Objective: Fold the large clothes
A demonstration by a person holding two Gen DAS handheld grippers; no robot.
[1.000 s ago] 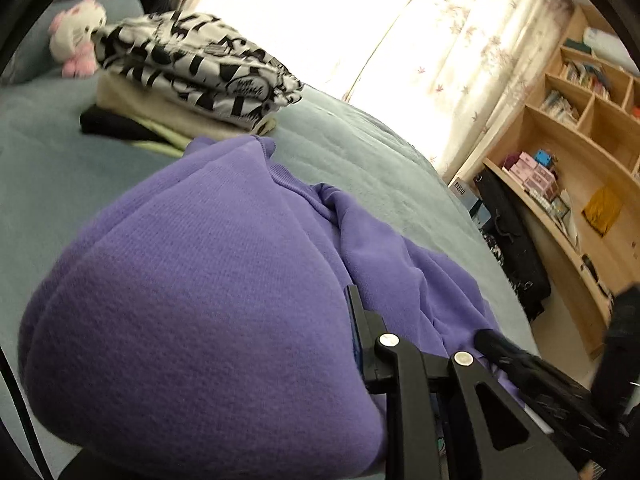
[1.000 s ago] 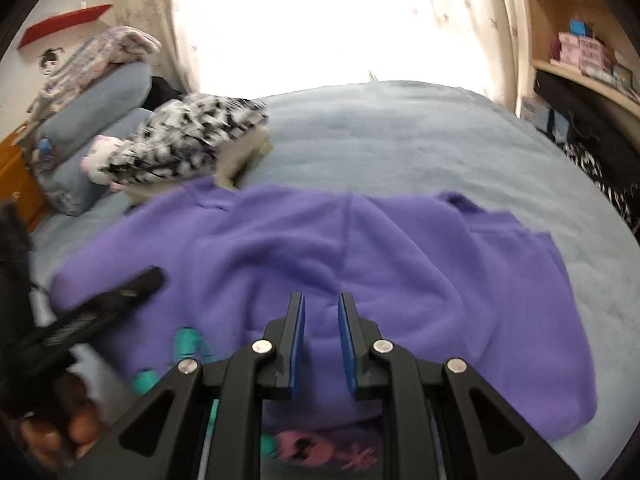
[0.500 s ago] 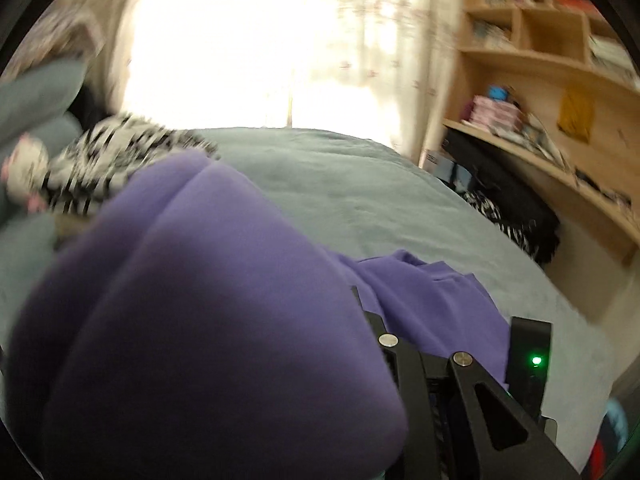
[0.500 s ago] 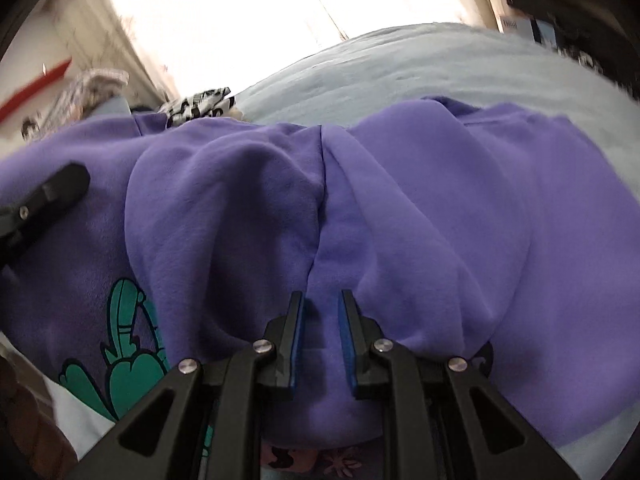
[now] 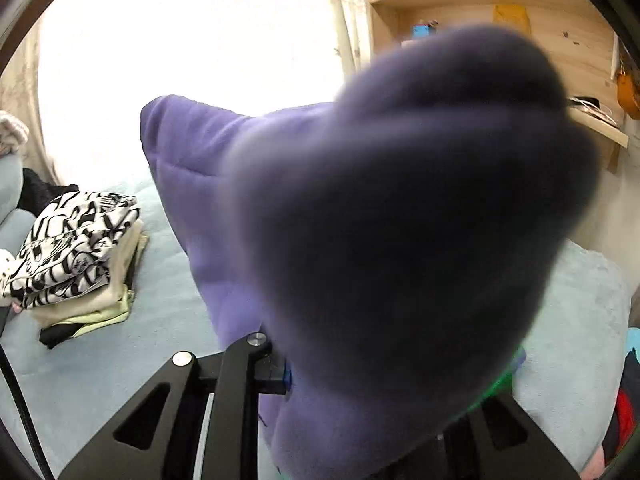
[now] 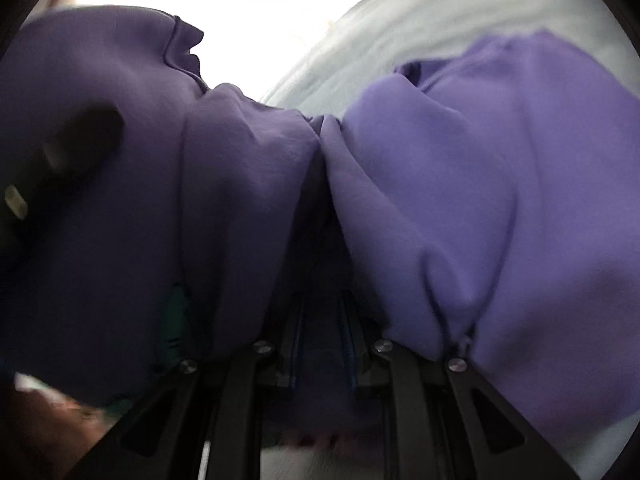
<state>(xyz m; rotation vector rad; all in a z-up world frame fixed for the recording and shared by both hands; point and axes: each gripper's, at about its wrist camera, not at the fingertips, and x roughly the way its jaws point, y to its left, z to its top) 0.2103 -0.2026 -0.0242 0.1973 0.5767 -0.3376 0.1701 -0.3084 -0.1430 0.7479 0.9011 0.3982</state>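
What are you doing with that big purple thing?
It's a purple sweatshirt being folded on the bed. A person holds a gripper in each hand, and both the left gripper and the right gripper are clamped on the fabric, lifting it up off the bed. A pile of folded clothes sits off to the side.

Purple sweatshirt (image 5: 400, 220) blurred, hiding left hand-held gripper (image 5: 320, 376) tips — right hand-held gripper (image 6: 322, 320) fingertips buried

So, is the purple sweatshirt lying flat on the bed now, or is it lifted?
Lifted. The purple sweatshirt hangs bunched over both tongs, above the bed; its lower part trails to the bed. Not folded yet.
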